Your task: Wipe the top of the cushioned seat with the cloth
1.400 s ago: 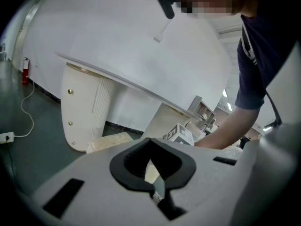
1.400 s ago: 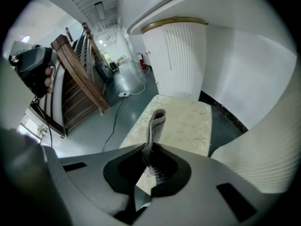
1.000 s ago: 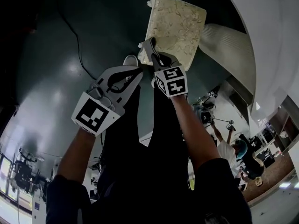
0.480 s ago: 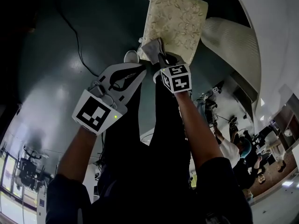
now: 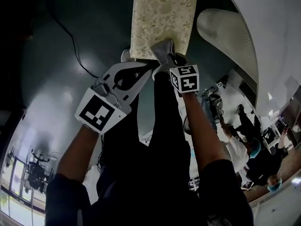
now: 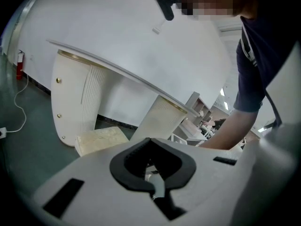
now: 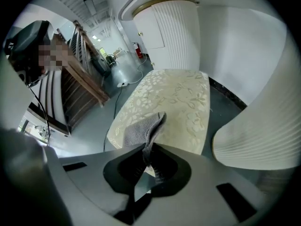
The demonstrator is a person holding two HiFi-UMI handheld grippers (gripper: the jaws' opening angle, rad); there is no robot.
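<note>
The cushioned seat (image 5: 162, 20) is a cream square pad with a leaf pattern, standing low on the dark floor at the top of the head view. My right gripper (image 5: 165, 55) is shut on a grey cloth (image 5: 162, 50), which lies over the seat's near edge. In the right gripper view the cloth (image 7: 141, 128) rises folded out of the right gripper (image 7: 149, 150), with the seat (image 7: 174, 98) spread beyond it. My left gripper (image 5: 151, 67) is shut and holds nothing, just short of the seat's near edge. The left gripper (image 6: 150, 142) has the seat (image 6: 101, 138) at its lower left.
White ribbed cabinet bases (image 5: 225, 36) curve round to the right of the seat, and another one (image 7: 174, 32) stands behind it. A black cable (image 5: 70, 36) trails over the dark green floor on the left. A wooden railing (image 7: 87, 74) stands at left. People stand at the far right (image 5: 249, 149).
The right gripper has carried the cloth from the seat's near left corner rightward along the near edge. The left gripper has stayed in place.
</note>
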